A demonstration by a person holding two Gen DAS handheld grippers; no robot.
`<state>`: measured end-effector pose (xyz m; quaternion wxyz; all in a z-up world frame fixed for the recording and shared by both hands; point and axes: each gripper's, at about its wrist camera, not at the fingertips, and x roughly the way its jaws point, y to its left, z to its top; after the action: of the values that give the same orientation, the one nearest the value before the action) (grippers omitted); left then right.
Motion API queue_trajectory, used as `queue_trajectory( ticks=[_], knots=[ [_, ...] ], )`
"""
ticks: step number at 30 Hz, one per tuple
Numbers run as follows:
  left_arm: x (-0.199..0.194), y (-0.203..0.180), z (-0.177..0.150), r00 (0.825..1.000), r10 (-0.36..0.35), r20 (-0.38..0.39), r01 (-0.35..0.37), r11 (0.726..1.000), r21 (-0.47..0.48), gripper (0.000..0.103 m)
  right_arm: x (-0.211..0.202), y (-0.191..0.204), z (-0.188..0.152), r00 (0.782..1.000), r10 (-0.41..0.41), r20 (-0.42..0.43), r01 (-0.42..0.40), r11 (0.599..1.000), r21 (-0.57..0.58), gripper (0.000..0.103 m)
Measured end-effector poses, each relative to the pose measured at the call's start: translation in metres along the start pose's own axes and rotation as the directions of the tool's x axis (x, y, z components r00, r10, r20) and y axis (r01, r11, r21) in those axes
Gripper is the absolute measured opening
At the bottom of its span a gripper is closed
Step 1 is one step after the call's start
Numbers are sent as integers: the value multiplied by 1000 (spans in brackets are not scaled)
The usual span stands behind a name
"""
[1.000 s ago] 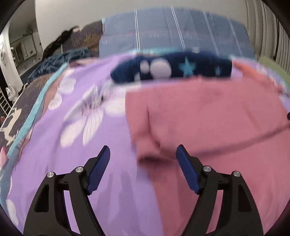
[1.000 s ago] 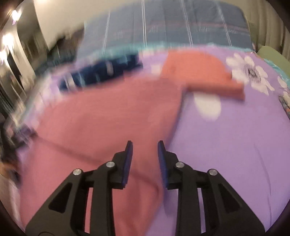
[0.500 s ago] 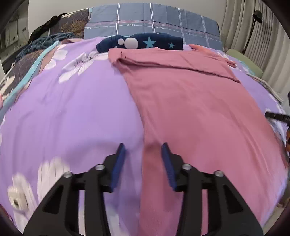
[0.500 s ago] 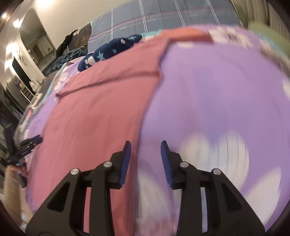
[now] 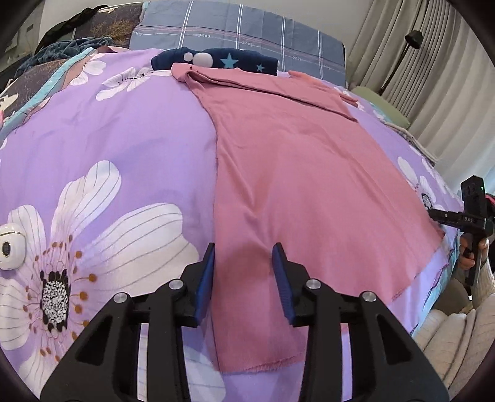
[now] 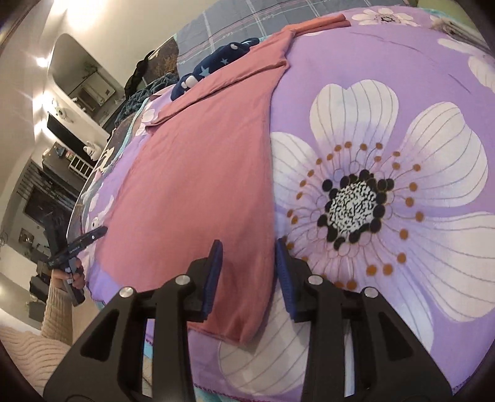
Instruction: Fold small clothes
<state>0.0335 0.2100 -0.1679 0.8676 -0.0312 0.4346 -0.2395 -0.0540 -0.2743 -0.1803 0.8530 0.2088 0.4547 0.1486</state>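
Observation:
A pink garment (image 5: 297, 173) lies flat on the purple flowered bedspread (image 5: 102, 139), its sleeves folded in across the far end. My left gripper (image 5: 243, 269) is open, its jaws straddling the near left corner of the hem. My right gripper (image 6: 249, 266) is open, its jaws over the garment's (image 6: 198, 173) near right corner. Each gripper shows in the other's view: the right one (image 5: 433, 215) at the far right, the left one (image 6: 100, 230) at the far left. Neither holds cloth.
A folded navy garment with stars (image 5: 216, 60) lies beyond the pink one. A grey checked pillow (image 5: 247, 27) and dark clothes (image 5: 62, 52) are at the bed's head. A small white device (image 5: 9, 247) lies at left. Curtains (image 5: 433, 62) hang on the right.
Both grippers pulled back from the garment's far end to its near hem corners. The left jaws narrowed, then spread again. The sleeves now lie folded in.

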Motion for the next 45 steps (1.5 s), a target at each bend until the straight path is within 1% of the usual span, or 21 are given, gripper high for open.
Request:
queue_trajectory(
  ticks=[3,7,9,13,14,15,16,17,18,21,23,25,26,28,31,33,36,39,40,42,45],
  knots=[
    [13,-6,10,1000,-1,18,1,1000,26,54,16,3,15,999,36,-9,-36,999,2,47],
    [16,-16,14,1000,10,-1,-10,998,64,55,15,3,16,998,63,-25,-62,998,30,47],
    [6,-16,5,1000,-23,-11,24,996,81,48,9,2,6,997,75,-25,-75,997,25,47],
    [2,-10,1,998,-64,-7,64,997,46,46,12,2,2,996,90,-6,-90,996,21,47],
    [5,-11,4,998,-66,0,66,997,40,43,16,3,7,995,100,-2,-100,995,30,47],
    [9,-13,8,998,-67,5,67,997,38,33,20,3,12,993,115,-1,-115,993,38,46],
    [13,-16,13,997,-71,4,71,997,36,27,25,4,18,992,125,-4,-125,991,45,41],
    [16,-20,18,998,-69,5,69,997,29,16,29,5,21,992,127,-15,-126,991,54,16],
    [16,-21,20,998,-69,6,69,997,19,4,32,4,25,991,132,-30,-130,989,76,5],
    [-1,-22,24,995,-73,68,75,997,-24,4,3,-5,28,974,214,79,-224,964,141,5],
    [-27,-19,30,980,-122,156,135,988,-79,4,-18,-5,33,956,258,140,-277,950,145,5],
    [-51,-25,39,962,-151,225,175,981,-89,4,-49,4,41,941,267,210,-293,951,103,4],
    [-66,-34,44,953,-152,261,175,982,-69,4,-58,9,43,935,271,231,-296,952,82,4],
    [-89,-50,47,937,-169,305,186,982,-30,4,-90,25,43,907,307,290,-323,946,7,4],
    [-134,-81,38,901,-211,379,209,977,46,4,-138,48,29,869,342,358,-320,940,-120,4],
    [-155,-93,29,888,-214,407,205,977,66,4,-166,58,16,866,311,391,-258,949,-184,5],
    [-171,-102,12,875,-220,431,216,975,59,4,-180,61,3,885,233,403,-162,966,-203,6],
    [-154,-97,11,886,-210,414,217,976,29,4,-151,46,8,912,199,358,-160,978,-136,6],
    [-146,-93,15,893,-200,402,213,977,11,4,-136,37,16,923,185,338,-162,982,-93,6],
    [-121,-83,28,922,-171,347,198,979,-45,4,-112,26,32,934,176,310,-172,984,-40,6],
    [-94,-73,47,944,-122,305,152,985,-78,4,-79,15,61,946,128,297,-142,990,25,6]
  ],
)
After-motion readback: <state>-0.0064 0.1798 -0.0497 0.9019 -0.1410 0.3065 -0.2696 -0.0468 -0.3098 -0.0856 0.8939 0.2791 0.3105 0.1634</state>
